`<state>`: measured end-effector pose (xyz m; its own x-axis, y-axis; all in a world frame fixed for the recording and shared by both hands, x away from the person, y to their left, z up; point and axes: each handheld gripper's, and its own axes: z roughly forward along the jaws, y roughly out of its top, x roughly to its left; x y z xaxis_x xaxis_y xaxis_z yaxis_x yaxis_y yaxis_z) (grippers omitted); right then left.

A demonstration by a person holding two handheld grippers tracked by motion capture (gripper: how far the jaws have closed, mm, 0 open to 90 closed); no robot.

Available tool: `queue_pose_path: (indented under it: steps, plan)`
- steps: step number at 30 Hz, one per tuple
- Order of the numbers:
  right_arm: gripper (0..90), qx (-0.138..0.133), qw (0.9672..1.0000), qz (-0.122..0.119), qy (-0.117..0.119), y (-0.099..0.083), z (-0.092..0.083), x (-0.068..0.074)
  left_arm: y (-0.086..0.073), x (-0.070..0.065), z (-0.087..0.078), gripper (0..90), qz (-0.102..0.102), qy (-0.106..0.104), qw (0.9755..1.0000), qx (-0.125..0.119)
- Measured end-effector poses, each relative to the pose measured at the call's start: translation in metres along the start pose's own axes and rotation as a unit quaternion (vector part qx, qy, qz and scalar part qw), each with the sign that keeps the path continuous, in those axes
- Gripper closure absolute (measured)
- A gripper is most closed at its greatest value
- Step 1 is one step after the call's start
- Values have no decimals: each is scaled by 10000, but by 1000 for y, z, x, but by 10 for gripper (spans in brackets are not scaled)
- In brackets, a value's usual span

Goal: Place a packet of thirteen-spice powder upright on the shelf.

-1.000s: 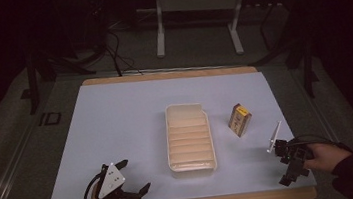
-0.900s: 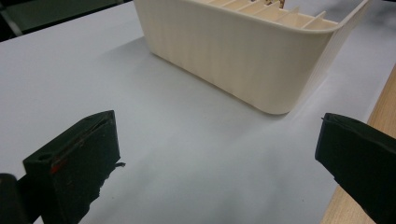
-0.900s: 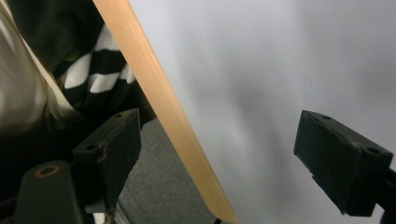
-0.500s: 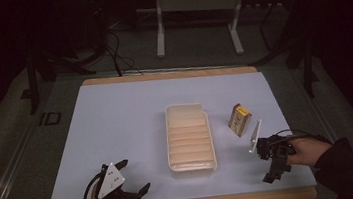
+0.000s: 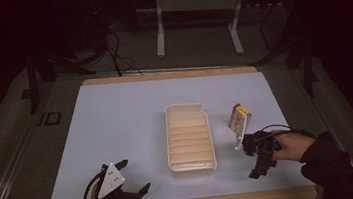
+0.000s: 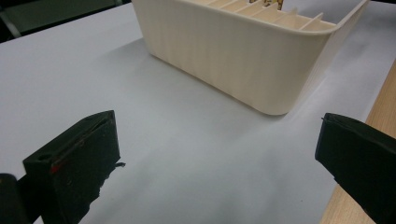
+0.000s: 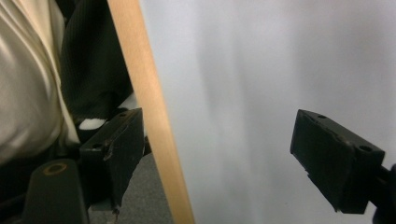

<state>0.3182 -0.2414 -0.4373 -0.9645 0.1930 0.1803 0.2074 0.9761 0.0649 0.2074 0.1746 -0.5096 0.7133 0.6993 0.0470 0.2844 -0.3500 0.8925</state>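
White table (image 5: 116, 121) | right claw (image 7: 219, 158): wide open, seemingly empty | left claw (image 6: 215, 158): open

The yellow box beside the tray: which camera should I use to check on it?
The high view: the yellow box stands whole on the table, right of the cream tray. In the left gripper view a small yellow scrap, perhaps the box, peeks over the tray's far rim. The right gripper view faces bare table and its wooden edge.

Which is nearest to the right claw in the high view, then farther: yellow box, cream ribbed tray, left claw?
1. Small yellow cardboard box, standing just beyond the right claw.
2. Cream ribbed plastic tray, mid-table.
3. Left claw, at the near left edge.
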Motion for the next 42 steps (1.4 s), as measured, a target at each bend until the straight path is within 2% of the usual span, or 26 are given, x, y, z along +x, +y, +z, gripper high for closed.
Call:
queue_pose_path:
  steps: [11, 17, 19, 21, 26, 32, 35, 42]
  plan:
    - [175, -106, 9991, -182, -379, 19, -16, -1, 0, 0, 0, 0, -14, -19, 10000, 13]
    - [154, -176, 9984, -235, -477, 25, -30, -4, 0, 0, 1, 0, -14, -29, 10000, 20]
    - [138, -251, 9978, -250, -555, 26, -36, -5, 0, 0, 1, 0, -17, -32, 10000, 22]
    - [134, -268, 9962, -298, -771, 28, -41, -6, 0, 0, 1, 0, -20, -34, 10000, 24]
    - [138, -264, 9949, -408, -886, 29, -52, -9, 0, 0, 0, 0, -11, -42, 10000, 26]
    - [142, -379, 9940, -207, -1001, 29, -65, -19, 0, -1, 1, 0, -8, -59, 10000, 37]
    - [151, -405, 9939, -196, -1004, 29, -70, -24, 0, -1, 1, 0, -9, -63, 10000, 42]
    - [167, -526, 9914, 24, -1194, 29, -84, -37, -1, 0, 1, 0, -26, -69, 10000, 46]
